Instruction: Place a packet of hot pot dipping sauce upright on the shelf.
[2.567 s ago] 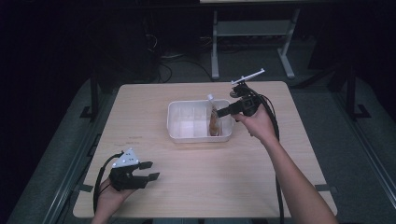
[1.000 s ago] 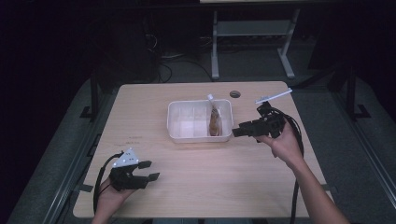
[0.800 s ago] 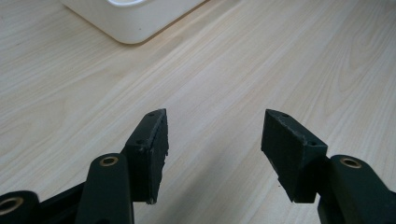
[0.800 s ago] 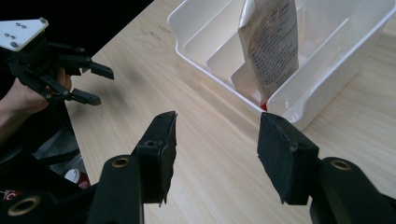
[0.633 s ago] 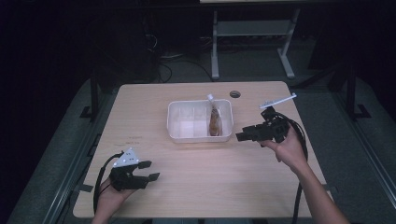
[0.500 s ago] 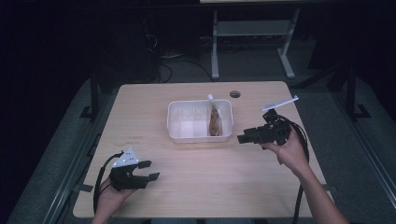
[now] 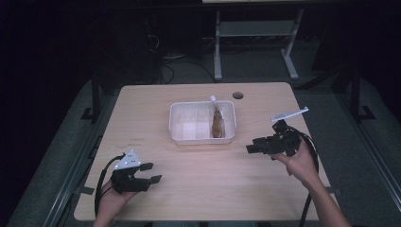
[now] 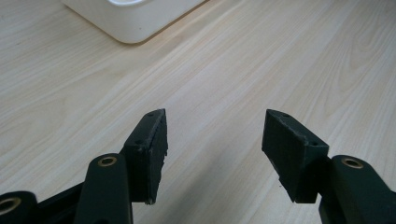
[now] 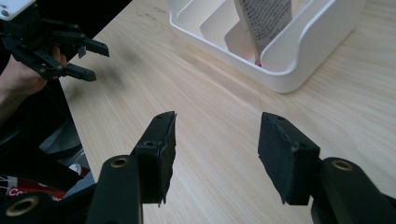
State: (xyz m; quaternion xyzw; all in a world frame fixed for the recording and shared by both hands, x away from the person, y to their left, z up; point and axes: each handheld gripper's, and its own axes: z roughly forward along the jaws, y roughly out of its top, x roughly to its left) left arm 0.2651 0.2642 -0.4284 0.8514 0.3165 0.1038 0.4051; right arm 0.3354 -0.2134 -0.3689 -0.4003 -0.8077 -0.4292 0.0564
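Note:
A white divided tray (image 7: 178,135) stands at the table's middle, with a brown pouch (image 7: 217,124) upright in its right-hand compartment. In the right gripper view the pouch (image 9: 265,18) leans in the tray (image 9: 299,60) just ahead. My right gripper (image 7: 250,147) hovers to the right of the tray, jaws open and nothing between them (image 9: 214,140). Near the front left corner my left gripper (image 7: 152,173) rests low over the wood, open and holding nothing (image 8: 212,140). The tray's corner (image 8: 135,21) shows at the top of the left gripper view.
A small dark round hole (image 7: 238,95) sits in the tabletop behind the tray. Beyond the far edge stands a metal stand (image 7: 255,33) on the dark floor. The left hand and its gripper (image 9: 56,44) appear far off in the right gripper view.
The right gripper has drawn back from the tray, toward the right front of the table and lower, leaving the pouch in the tray. The left gripper has stayed in place.

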